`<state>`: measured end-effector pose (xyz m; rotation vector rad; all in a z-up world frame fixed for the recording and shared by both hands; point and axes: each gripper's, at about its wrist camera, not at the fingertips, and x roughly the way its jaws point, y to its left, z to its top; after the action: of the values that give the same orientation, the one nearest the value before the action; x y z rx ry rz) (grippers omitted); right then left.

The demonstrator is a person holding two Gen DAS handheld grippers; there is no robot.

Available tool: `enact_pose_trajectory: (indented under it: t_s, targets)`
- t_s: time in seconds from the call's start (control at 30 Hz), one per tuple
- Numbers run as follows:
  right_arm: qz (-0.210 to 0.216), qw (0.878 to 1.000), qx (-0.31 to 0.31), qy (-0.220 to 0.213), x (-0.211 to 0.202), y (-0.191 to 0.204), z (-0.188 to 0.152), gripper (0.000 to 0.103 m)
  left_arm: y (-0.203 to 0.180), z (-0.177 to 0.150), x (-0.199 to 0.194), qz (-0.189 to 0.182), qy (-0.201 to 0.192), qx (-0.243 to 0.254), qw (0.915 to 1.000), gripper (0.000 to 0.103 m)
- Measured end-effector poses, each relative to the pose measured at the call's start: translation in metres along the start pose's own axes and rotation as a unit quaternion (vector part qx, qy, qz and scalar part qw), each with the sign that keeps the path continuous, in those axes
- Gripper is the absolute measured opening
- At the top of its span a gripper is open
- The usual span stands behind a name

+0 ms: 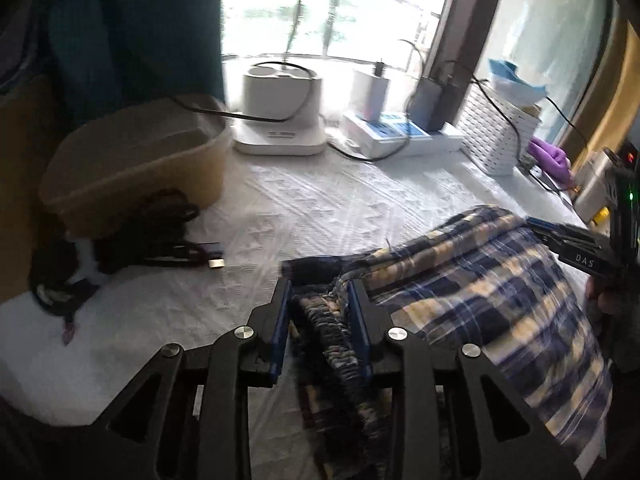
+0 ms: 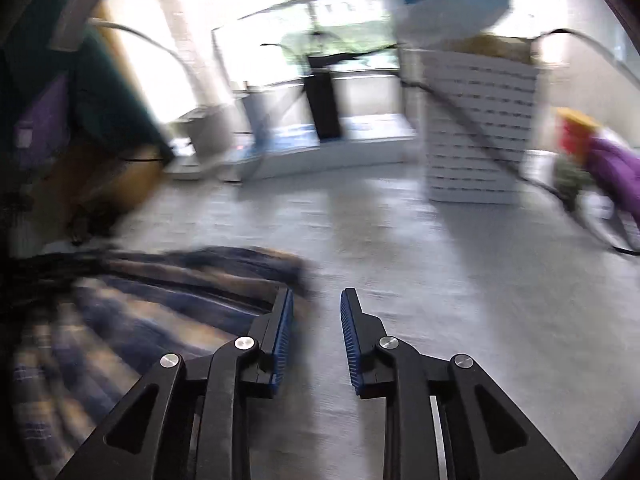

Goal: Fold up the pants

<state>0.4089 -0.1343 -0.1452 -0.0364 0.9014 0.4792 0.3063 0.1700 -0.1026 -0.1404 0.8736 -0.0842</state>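
White textured tablecloth (image 1: pixel 320 208) covers the work surface; both wrist views look across it toward a bright window.

Blue, cream and navy plaid fabric pants (image 1: pixel 492 288) lie bunched on the cloth on the near right side in the left wrist view, with the gathered waistband end running toward the camera. In the right wrist view the same pants (image 2: pixel 132 300) fill the lower left, heavily motion-blurred.

Beige lidded plastic tub (image 1: pixel 136 160) sits at far left, with a tangle of black cables and straps (image 1: pixel 132 248) just in front of it. White woven-pattern basket (image 1: pixel 496 128) stands at the far right; a white round appliance on a square base (image 1: pixel 280 112) and a white power strip with blue sockets (image 1: pixel 400 132) are at the back edge between them.

Left gripper (image 1: pixel 320 292): blue-padded fingers clamped on the bunched waistband of the pants, fabric filling the gap.

Right gripper (image 2: pixel 316 300): fingers apart, nothing between them, only tablecloth visible in the gap; its left finger is just beside the pants' edge. From the left wrist view it appears at the right edge, by the pants' far side.
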Motion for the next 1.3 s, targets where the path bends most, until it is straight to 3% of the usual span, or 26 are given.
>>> enact_pose_trajectory:
  t_s: [0.07,0.2,0.33,0.37,0.53,0.6,0.63,0.67,0.73,0.83,0.97,1.1,1.2,1.3]
  targets:
    - [0.009,1.000,0.021,-0.004,-0.008,-0.013,-0.002,0.024,0.007,0.003,-0.011,-0.016,-0.012,-0.024,0.9995,0.039]
    - [0.030,0.999,0.022,-0.022,-0.037,-0.017,-0.011,0.024,0.012,0.008,-0.045,-0.008,-0.060,-0.043,0.9973,0.058]
    - [0.066,0.998,0.014,-0.016,-0.056,-0.001,-0.025,0.024,0.007,0.002,-0.069,-0.015,-0.075,-0.045,0.9961,0.060]
    - [0.078,0.997,0.011,-0.010,-0.058,0.005,-0.030,0.028,0.004,-0.003,-0.072,-0.019,-0.069,-0.043,0.9965,0.060]
    - [0.102,0.995,0.005,0.009,-0.067,0.023,-0.052,0.030,-0.010,-0.038,-0.070,-0.026,-0.032,-0.041,0.9983,0.060]
    - [0.112,0.993,0.009,0.021,-0.065,0.027,-0.061,0.043,-0.014,-0.053,-0.065,-0.029,-0.012,-0.047,0.9984,0.060]
    - [0.116,0.993,0.010,0.023,-0.067,0.028,-0.065,0.057,-0.017,-0.061,-0.064,-0.033,-0.004,-0.050,0.9982,0.060]
    - [0.122,0.992,0.011,0.023,-0.068,0.030,-0.069,0.061,-0.018,-0.067,-0.063,-0.035,0.001,-0.050,0.9981,0.060]
    - [0.127,0.992,0.002,0.025,-0.067,0.033,-0.073,0.061,-0.019,-0.074,-0.059,-0.030,0.008,-0.051,0.9982,0.060]
    - [0.060,0.996,-0.062,0.030,-0.057,0.049,-0.080,0.060,-0.015,-0.081,-0.052,-0.014,0.018,-0.050,0.9985,0.060]
    - [0.027,0.995,-0.093,0.032,-0.057,0.053,-0.084,0.050,-0.013,-0.084,-0.046,0.001,0.019,-0.048,0.9986,0.063]
    - [-0.001,0.995,-0.094,0.033,-0.063,0.037,-0.087,0.050,-0.017,-0.083,-0.049,0.022,0.023,-0.036,0.9989,0.063]
    - [-0.015,0.997,-0.068,0.035,-0.068,0.016,-0.085,0.050,-0.018,-0.078,-0.062,0.017,0.022,-0.044,0.9986,0.063]
    - [-0.003,0.999,-0.043,0.013,-0.077,-0.001,-0.073,0.050,-0.020,-0.069,-0.083,0.006,-0.009,-0.038,0.9992,0.063]
